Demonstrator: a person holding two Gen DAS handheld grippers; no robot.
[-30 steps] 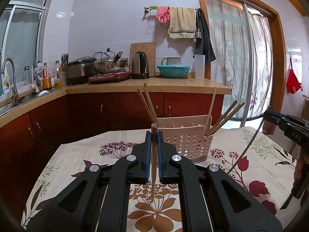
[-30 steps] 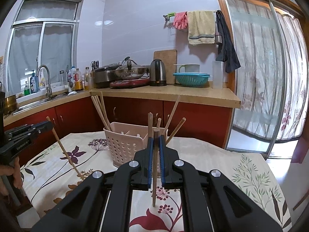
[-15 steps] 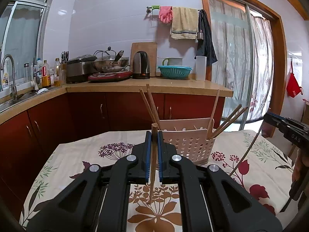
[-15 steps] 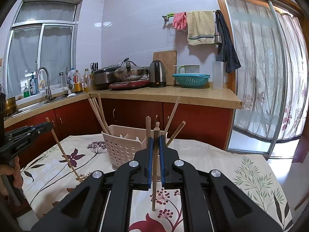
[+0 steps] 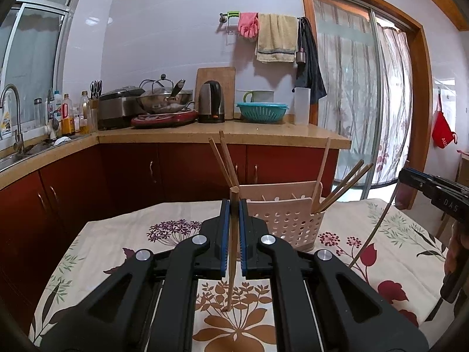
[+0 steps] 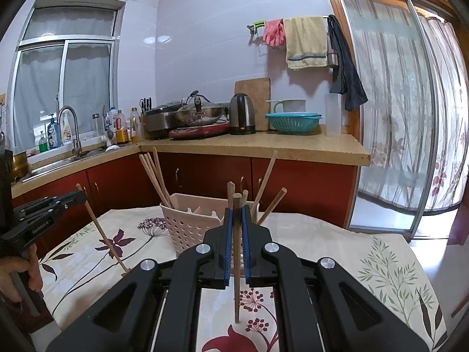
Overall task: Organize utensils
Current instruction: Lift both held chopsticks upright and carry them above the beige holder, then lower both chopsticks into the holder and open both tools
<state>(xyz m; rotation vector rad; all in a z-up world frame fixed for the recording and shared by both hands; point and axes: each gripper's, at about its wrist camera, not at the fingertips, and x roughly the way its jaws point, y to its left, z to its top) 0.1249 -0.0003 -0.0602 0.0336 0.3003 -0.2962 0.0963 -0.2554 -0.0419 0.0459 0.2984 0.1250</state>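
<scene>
A pink perforated utensil basket (image 5: 288, 221) stands on the flowered tablecloth and holds several wooden chopsticks; it also shows in the right wrist view (image 6: 187, 226). My left gripper (image 5: 233, 205) is shut on one upright wooden chopstick (image 5: 231, 264), just in front and left of the basket. My right gripper (image 6: 236, 211) is shut on another upright wooden chopstick (image 6: 236, 278), in front of the basket. Each gripper shows in the other's view, the right one (image 5: 433, 187) and the left one (image 6: 44, 214), with its chopstick hanging down.
The table with the flowered cloth (image 5: 123, 243) sits near red kitchen cabinets (image 5: 132, 173). The counter behind carries a kettle (image 5: 211, 105), a wok, a rice cooker and a teal colander (image 5: 262, 112). A sliding glass door with curtains (image 6: 392, 117) is at the right.
Both grippers have risen slightly and drawn a little nearer the basket, each still holding its chopstick.
</scene>
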